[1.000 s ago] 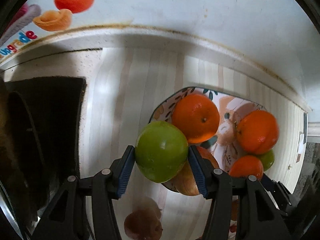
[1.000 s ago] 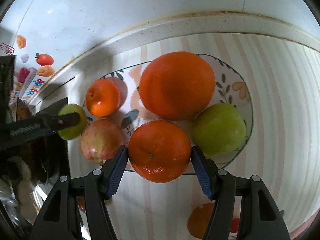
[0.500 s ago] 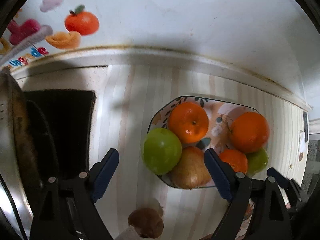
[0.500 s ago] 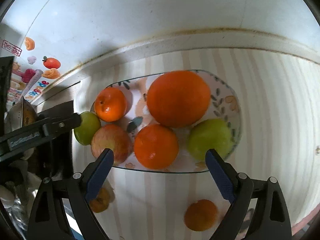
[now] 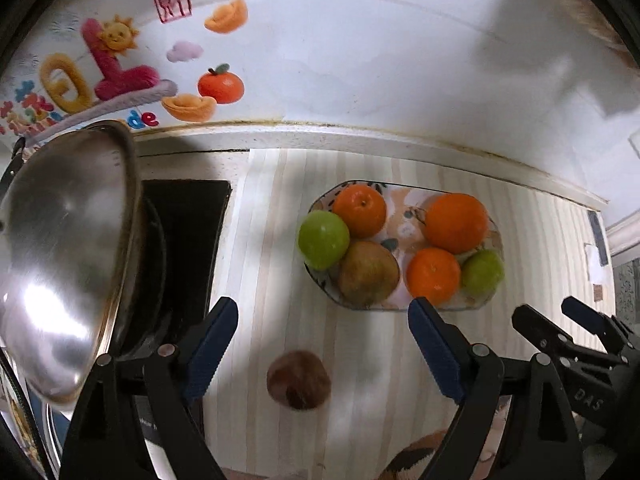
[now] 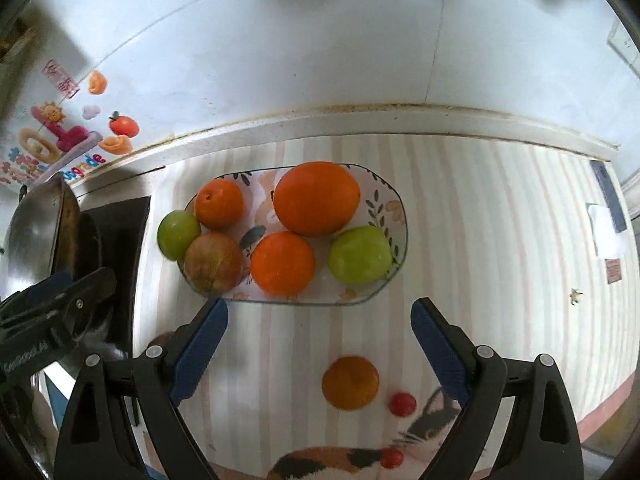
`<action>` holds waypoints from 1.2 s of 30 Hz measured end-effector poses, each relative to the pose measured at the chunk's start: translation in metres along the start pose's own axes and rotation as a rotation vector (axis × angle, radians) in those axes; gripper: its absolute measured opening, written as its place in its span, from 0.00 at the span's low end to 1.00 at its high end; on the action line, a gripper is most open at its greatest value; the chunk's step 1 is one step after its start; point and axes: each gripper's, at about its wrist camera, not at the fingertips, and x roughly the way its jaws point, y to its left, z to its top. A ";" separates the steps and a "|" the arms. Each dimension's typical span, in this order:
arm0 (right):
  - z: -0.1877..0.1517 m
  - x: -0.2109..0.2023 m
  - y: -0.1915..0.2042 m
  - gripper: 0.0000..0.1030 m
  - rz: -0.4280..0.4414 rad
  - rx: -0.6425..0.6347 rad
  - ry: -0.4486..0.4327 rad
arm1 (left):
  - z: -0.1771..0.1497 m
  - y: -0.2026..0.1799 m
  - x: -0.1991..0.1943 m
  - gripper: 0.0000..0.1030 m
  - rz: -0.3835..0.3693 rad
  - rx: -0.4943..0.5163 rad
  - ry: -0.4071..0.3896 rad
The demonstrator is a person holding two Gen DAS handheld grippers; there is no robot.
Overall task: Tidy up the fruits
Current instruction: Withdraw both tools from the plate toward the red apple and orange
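A patterned oval plate (image 6: pixel 394 208) on the striped counter holds a big orange (image 6: pixel 316 198), two small oranges (image 6: pixel 282 263), two green apples (image 6: pixel 359 255) and a reddish apple (image 6: pixel 214 262). The plate (image 5: pixel 404 196) also shows in the left wrist view, with a green apple (image 5: pixel 323 239) at its left edge. My left gripper (image 5: pixel 324 346) is open and empty, above the counter short of the plate. My right gripper (image 6: pixel 320 338) is open and empty, just short of the plate. A brown fruit (image 5: pixel 298 380) and a small orange (image 6: pixel 350 382) lie loose on the counter.
A steel wok (image 5: pixel 60 256) stands on a black stove (image 5: pixel 188 232) to the left. Two small red fruits (image 6: pixel 402 404) lie near the front edge on a cat-print mat (image 6: pixel 344 460). The white wall (image 6: pixel 320 60) with stickers runs behind the plate.
Both grippers have opened and pulled back from the plate. The left let go of the green apple and the right let go of the small orange; both fruits now rest in the plate.
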 end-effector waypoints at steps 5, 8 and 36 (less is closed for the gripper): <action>-0.019 -0.028 0.006 0.92 -0.005 -0.020 -0.030 | -0.022 -0.004 -0.031 0.85 0.003 0.025 -0.048; -0.031 -0.047 0.009 0.92 -0.023 -0.031 -0.070 | -0.031 -0.006 -0.046 0.85 0.002 0.034 -0.073; -0.087 -0.129 0.009 0.92 0.010 0.006 -0.201 | -0.066 -0.003 -0.097 0.93 -0.033 0.009 -0.114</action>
